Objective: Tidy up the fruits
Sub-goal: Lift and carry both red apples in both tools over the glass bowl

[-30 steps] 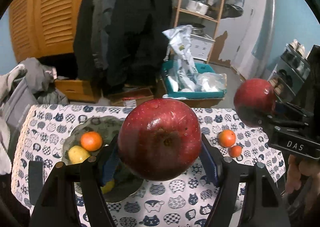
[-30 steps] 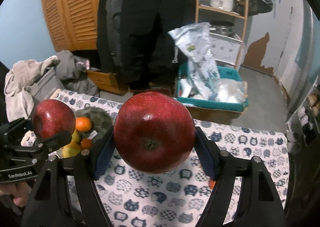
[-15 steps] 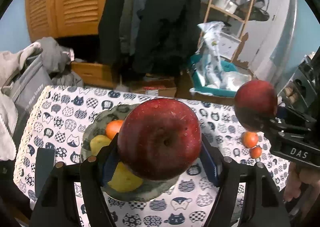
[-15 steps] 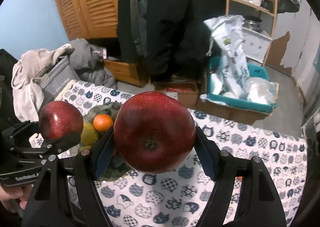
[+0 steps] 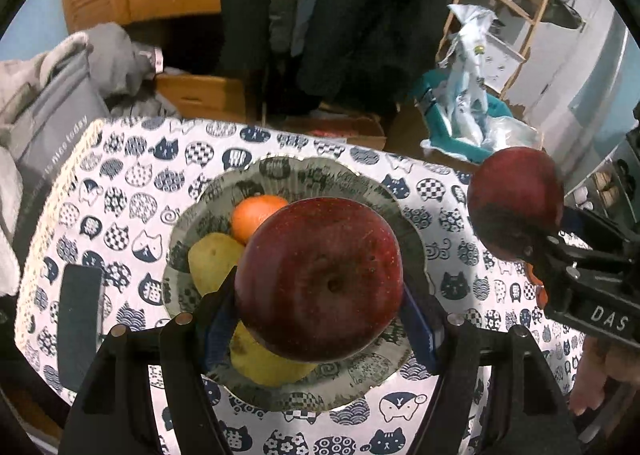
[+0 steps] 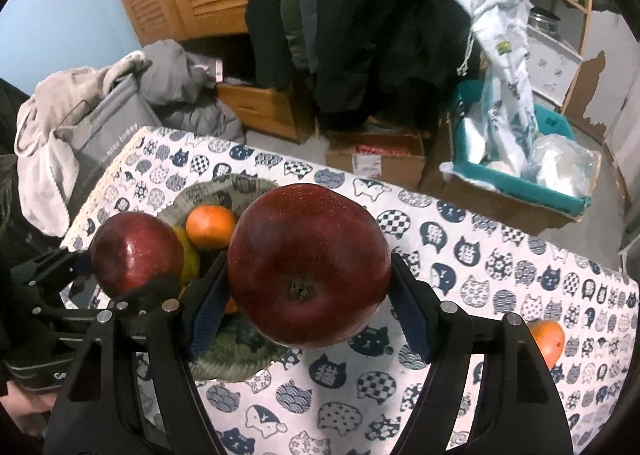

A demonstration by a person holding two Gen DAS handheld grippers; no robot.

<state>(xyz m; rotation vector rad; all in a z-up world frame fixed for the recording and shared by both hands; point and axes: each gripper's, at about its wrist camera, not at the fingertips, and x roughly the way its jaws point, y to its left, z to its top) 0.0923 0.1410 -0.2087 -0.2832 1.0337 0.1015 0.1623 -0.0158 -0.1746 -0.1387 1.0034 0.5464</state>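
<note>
Fisheye bending is curving both frames' edges into black corners. Dim indoor light is leaving upper centres dark, while glare is glinting off the apple [image 6: 308, 265].

Cat-print tablecloth [image 6: 500, 255], hanging coats [image 6: 360, 15]

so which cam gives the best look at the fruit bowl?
Left wrist: the bowl sits centred, most of its rim visible around the held apple. Right wrist shows only its near and far edges, the rest hidden behind both apples.
</note>
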